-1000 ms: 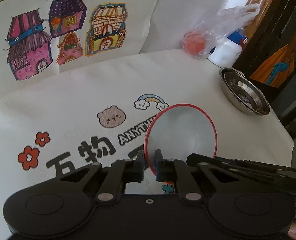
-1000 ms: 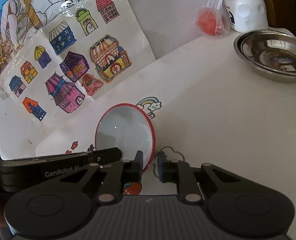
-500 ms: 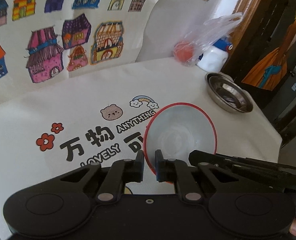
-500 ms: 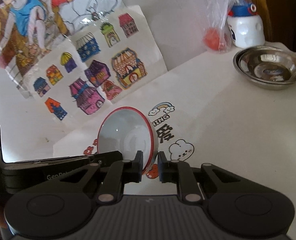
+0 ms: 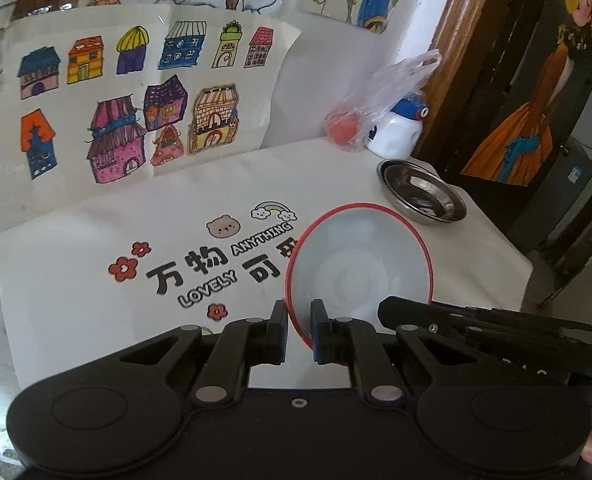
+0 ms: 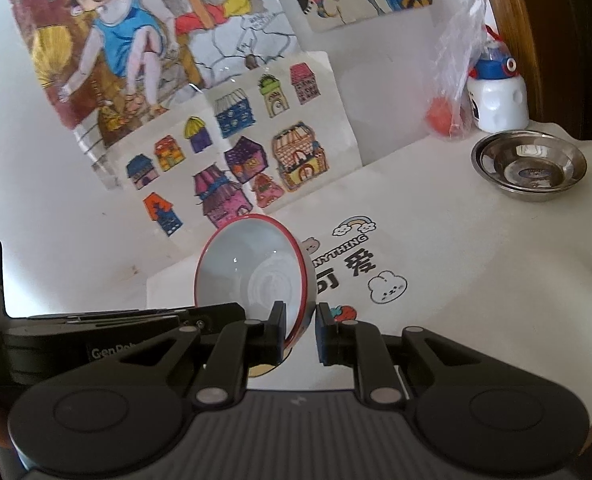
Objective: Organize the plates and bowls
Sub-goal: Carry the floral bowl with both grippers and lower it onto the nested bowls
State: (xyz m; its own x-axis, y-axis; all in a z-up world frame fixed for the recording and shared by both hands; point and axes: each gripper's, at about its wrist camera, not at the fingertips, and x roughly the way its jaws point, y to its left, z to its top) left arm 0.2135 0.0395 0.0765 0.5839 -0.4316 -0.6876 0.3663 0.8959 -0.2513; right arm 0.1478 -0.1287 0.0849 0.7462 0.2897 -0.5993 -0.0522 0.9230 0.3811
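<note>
A white bowl with a red rim [image 5: 360, 268] hangs tilted above the printed tablecloth, held from two sides. My left gripper [image 5: 298, 326] is shut on the bowl's near-left rim. My right gripper [image 6: 300, 330] pinches the bowl [image 6: 252, 276] at its right rim, one finger inside and one outside. The right gripper's body [image 5: 476, 328] reaches in from the right in the left wrist view. Stacked steel bowls [image 5: 420, 196] [image 6: 530, 168] sit at the table's far right corner.
The white tablecloth [image 5: 96, 320] carries printed characters and cartoons. A plastic bag with a red ball [image 5: 344, 130] and a white bottle [image 5: 394, 136] stand at the back right against the wall. Drawings of houses [image 6: 256, 152] lean on the wall. The table's right edge drops off beside the steel bowls.
Both grippers have lifted the bowl higher and drawn it back from the wall. More of the tablecloth and the wall drawings shows now. Both grips are unchanged.
</note>
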